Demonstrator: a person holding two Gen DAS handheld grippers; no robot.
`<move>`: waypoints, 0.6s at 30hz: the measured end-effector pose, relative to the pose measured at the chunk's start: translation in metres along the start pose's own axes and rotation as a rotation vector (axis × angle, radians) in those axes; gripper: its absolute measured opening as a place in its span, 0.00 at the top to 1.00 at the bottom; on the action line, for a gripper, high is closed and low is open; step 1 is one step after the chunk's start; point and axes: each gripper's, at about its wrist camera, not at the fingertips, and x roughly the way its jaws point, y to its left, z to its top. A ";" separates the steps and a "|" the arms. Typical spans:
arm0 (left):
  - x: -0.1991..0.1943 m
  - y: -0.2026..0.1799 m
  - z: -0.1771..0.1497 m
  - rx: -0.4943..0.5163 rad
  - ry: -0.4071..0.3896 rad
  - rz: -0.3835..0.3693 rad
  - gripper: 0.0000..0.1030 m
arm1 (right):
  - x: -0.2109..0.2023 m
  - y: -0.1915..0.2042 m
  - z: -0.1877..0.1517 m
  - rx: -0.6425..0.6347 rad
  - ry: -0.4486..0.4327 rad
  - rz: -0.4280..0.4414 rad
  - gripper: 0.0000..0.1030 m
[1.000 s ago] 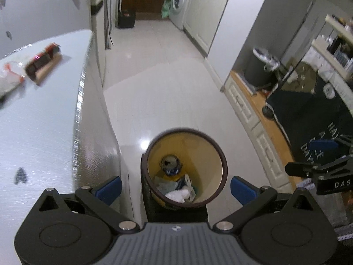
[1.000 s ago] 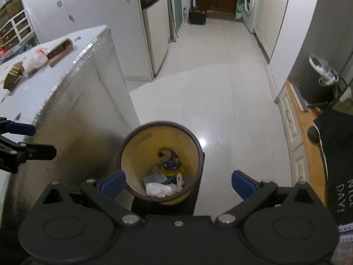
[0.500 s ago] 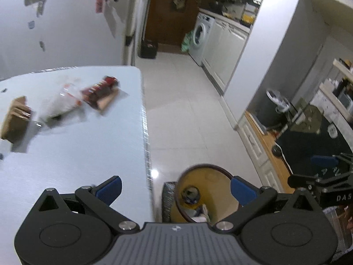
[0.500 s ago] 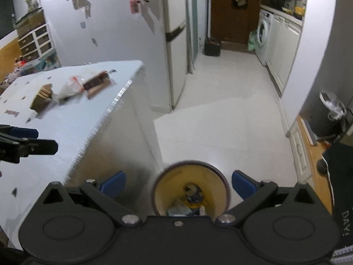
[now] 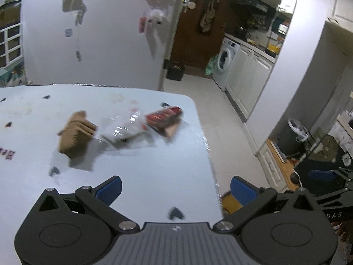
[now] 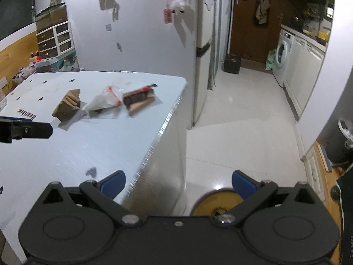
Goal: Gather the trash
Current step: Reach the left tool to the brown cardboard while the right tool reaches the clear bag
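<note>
Both cameras have swung up off the bin since 1 s ago: then the bin filled the middle of each view, now only its yellow rim [image 6: 217,199] peeks out at the bottom edge on the floor, just right of the table [image 5: 154,167], and the tabletop fills the left half. Left gripper [image 5: 175,188] is wide, nothing between its blue pads [image 5: 109,189]. Right gripper [image 6: 178,184] is wide too, empty, hanging over the table's right edge with the bin below it.

3 trash pieces sit in a row on the far part of the table, well apart from both grippers: a brown cardboard piece [image 5: 74,134] on the left, a clear plastic bag [image 5: 122,129] in the middle, a red wrapper [image 5: 165,117] on the right, near the far right corner. Bag and wrapper look to be touching or just beside each other; blur makes it hard to say.

Step in hand, as I judge it: between drops, turning to the table for the next pickup. Task partly done, 3 pieces left.

Next move calls for reaching far across the table, probably left gripper since it is over the tabletop, lining its jaws around 1 piece and closing. Wrapper is nearest the bin side. Bag is thin and limp, likely to slip or drag its neighbour.
</note>
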 end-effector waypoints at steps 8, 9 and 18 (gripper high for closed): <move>-0.004 0.058 0.024 -0.032 -0.045 0.037 0.00 | 0.022 0.050 0.029 -0.040 -0.033 0.039 0.00; -0.004 0.064 0.027 -0.034 -0.049 0.045 0.00 | 0.025 0.055 0.033 -0.045 -0.036 0.049 0.00; 0.012 0.120 0.058 -0.096 -0.088 0.095 0.00 | 0.067 0.089 0.068 -0.014 -0.063 0.093 0.00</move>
